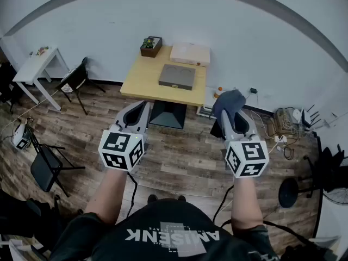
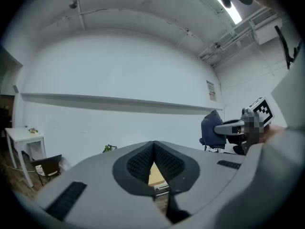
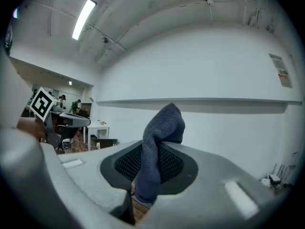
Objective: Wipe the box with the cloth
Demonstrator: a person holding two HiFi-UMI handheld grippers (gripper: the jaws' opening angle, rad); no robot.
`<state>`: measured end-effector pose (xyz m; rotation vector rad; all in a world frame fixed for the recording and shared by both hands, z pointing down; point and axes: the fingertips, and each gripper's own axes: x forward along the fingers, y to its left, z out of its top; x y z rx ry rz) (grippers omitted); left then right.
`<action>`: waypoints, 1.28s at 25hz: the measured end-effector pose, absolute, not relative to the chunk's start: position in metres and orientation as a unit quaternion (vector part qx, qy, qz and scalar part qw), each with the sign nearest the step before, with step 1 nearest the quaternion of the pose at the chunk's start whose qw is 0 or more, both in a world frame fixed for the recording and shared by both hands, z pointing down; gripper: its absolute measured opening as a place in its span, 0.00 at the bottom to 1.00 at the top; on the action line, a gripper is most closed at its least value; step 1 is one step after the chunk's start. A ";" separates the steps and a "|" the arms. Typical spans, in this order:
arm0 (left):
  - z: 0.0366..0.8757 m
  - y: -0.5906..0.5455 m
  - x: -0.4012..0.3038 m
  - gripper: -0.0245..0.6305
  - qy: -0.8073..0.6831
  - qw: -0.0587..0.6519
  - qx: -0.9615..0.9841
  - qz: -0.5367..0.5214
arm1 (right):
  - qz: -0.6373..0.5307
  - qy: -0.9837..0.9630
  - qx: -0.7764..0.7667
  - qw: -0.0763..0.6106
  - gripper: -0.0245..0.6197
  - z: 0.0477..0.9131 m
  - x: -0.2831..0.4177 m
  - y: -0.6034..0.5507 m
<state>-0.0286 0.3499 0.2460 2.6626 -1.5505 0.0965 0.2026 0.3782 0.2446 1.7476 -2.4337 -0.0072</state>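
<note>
Wooden floor lies between the person and the counter (image 1: pixel 140 86) at upper centre of the head view, where the grey box (image 1: pixel 176 76) sits, well apart from both tools. The right hand-held gripper (image 1: pixel 232 116) is clamped on the cloth (image 1: pixel 228 101), and the left hand-held gripper (image 1: pixel 140 109) is closed on nothing. A good wipe likely means stepping close and laying the cloth's loose end flat on the lid.

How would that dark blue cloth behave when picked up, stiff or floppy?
Probably floppy: the cloth folds over above the right hand-held gripper. Likely light, since one pinch holds it up. Its fuzzy weave probably resists slipping.
</note>
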 end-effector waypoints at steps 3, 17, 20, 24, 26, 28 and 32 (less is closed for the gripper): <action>0.250 0.349 -0.026 0.04 -0.503 0.038 0.863 0.031 | -0.001 -0.809 0.583 0.073 0.16 0.245 0.206 0.376; 0.255 0.350 -0.016 0.04 -0.509 0.055 0.858 0.033 | 0.012 -0.819 0.571 0.052 0.16 0.246 0.218 0.378; 0.253 0.348 -0.013 0.04 -0.514 0.054 0.856 0.024 | 0.011 -0.820 0.570 0.057 0.16 0.246 0.223 0.377; 0.257 0.346 -0.005 0.04 -0.519 0.050 0.853 0.038 | 0.013 -0.821 0.568 0.061 0.16 0.250 0.231 0.375; 0.260 0.347 0.000 0.04 -0.518 0.049 0.853 0.043 | 0.014 -0.820 0.569 0.062 0.16 0.252 0.236 0.375; 0.261 0.347 0.004 0.04 -0.519 0.048 0.852 0.042 | 0.015 -0.820 0.569 0.060 0.16 0.253 0.241 0.375; 0.262 0.345 0.014 0.04 -0.517 0.052 0.854 0.038 | 0.014 -0.821 0.568 0.057 0.16 0.253 0.249 0.371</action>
